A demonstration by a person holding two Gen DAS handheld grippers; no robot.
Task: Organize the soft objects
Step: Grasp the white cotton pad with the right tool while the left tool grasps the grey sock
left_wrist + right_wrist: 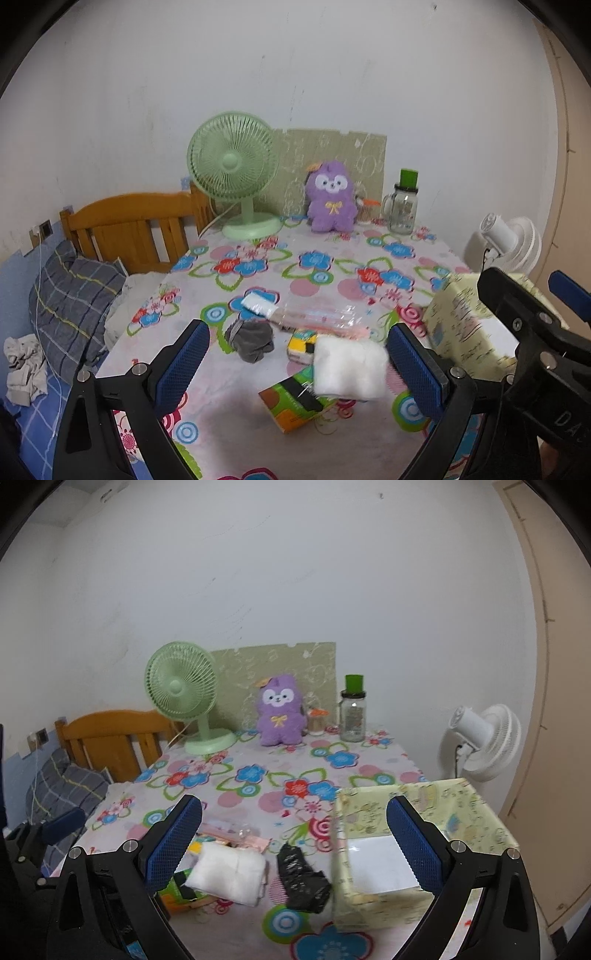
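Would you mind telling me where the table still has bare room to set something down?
The widest free patch is the floral tablecloth between the green desk fan, the purple plush toy and the near clutter. The pale yellow fabric box shows an open floor. It is crowded around the white cotton pad, black crumpled bag and grey cloth.

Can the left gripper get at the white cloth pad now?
Probably yes. The left gripper is open, and the white cloth pad lies uncovered atop the small cartons, just ahead between its fingers.

A white fluffy cloth (228, 874) lies beside a possibly plastic-wrapped black bundle (303, 880), near the open fabric box (458, 808).
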